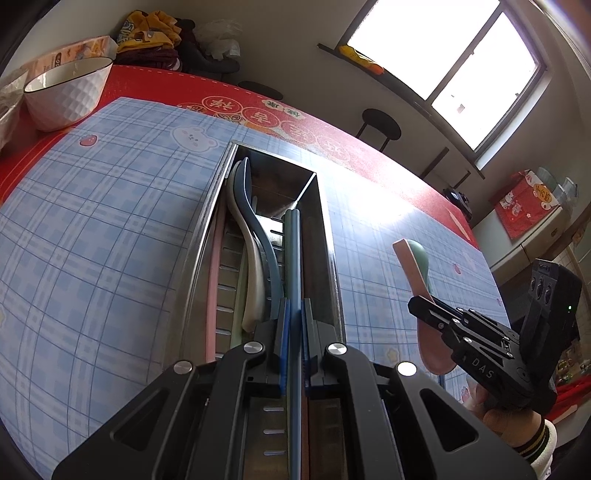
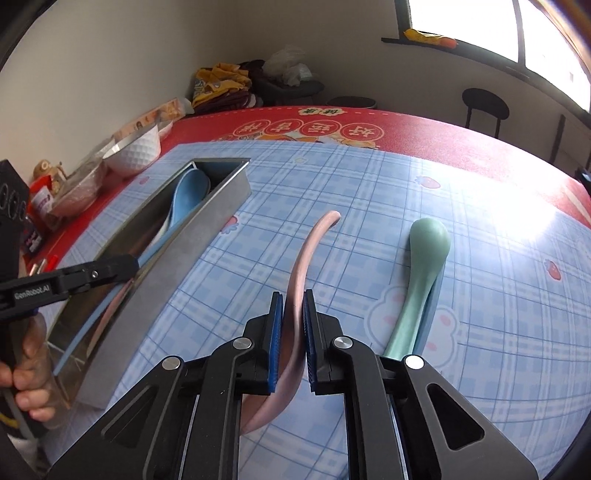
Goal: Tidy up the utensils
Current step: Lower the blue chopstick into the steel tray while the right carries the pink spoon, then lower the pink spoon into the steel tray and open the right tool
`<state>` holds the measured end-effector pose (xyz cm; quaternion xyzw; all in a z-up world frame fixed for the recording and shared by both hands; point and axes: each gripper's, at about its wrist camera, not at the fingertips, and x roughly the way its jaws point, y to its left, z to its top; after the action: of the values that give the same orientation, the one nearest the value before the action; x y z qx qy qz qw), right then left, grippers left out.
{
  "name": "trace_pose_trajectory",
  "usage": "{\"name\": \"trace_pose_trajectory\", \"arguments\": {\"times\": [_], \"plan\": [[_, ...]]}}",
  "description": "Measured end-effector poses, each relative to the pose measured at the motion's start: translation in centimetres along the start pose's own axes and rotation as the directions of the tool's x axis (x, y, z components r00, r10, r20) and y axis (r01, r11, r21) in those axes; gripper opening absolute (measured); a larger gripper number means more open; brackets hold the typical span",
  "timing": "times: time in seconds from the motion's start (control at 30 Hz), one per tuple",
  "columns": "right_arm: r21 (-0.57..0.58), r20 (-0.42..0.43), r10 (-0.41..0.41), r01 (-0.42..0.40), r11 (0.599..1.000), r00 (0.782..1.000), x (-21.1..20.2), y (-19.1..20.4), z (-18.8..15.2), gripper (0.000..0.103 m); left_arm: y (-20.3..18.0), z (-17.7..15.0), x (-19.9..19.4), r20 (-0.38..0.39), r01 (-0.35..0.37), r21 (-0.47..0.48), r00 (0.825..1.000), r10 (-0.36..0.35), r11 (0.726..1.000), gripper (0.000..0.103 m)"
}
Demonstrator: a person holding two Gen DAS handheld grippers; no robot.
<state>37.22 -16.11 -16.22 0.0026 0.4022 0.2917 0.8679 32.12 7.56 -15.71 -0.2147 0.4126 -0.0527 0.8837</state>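
My left gripper [image 1: 294, 314] is shut on a pair of blue chopsticks [image 1: 293, 258] and holds them lengthwise over the steel utensil box [image 1: 207, 221]. In the box lie a blue spoon [image 1: 245, 177], a white spoon [image 1: 247, 240] and a pink chopstick [image 1: 212, 277]. My right gripper [image 2: 293, 306] is shut on a pink spoon [image 2: 306, 251], held above the blue checked mat [image 2: 369, 177]. A green spoon [image 2: 424, 258] lies on the mat to its right. The right gripper also shows in the left wrist view [image 1: 421, 306], with the pink spoon [image 1: 410, 266].
A white bowl [image 1: 66, 92] stands at the mat's far left corner, by a tissue pack [image 1: 74, 50] and snack packs [image 2: 44, 199]. Clothes [image 1: 155, 33] are piled on a chair beyond the red tablecloth [image 1: 369, 155]. A black stool [image 1: 380, 125] stands below the window.
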Motion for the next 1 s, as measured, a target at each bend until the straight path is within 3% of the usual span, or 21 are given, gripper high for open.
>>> {"name": "trace_pose_trajectory", "arguments": {"times": [0.33, 0.5, 0.63, 0.7, 0.87, 1.0], "plan": [[0.111, 0.172, 0.149, -0.169, 0.979, 0.974, -2.3, 1.1, -0.8, 0.011, -0.4, 0.1, 1.0, -0.043, -0.021, -0.013, 0.999, 0.021, 1.0, 0.006], [0.155, 0.158, 0.162, -0.187, 0.97, 0.974, -1.6, 0.4, -1.3, 0.011, -1.0, 0.3, 1.1, -0.043, -0.035, 0.011, 0.998, 0.035, 0.999, 0.007], [0.159, 0.159, 0.164, -0.189, 0.969, 0.974, -1.8, 0.4, -1.4, 0.011, -0.9, 0.5, 0.5, -0.024, -0.031, 0.015, 0.999, 0.031, 0.999, 0.022], [0.155, 0.155, 0.164, -0.188, 0.97, 0.974, -1.9, 0.7, -1.5, 0.011, -0.7, 0.7, -0.1, -0.014, -0.024, 0.019, 1.0, 0.024, 1.0, 0.023], [0.165, 0.138, 0.173, -0.195, 0.967, 0.975, -1.6, 1.5, -0.9, 0.011, -0.9, 0.8, -2.9, 0.049, -0.037, 0.079, 0.998, 0.033, 0.996, 0.028], [0.117, 0.108, 0.168, -0.18, 0.977, 0.98, -0.9, 3.4, 0.5, 0.011, -0.6, 0.6, -5.6, 0.116, -0.087, 0.155, 0.991, 0.069, 0.984, 0.041]]}}
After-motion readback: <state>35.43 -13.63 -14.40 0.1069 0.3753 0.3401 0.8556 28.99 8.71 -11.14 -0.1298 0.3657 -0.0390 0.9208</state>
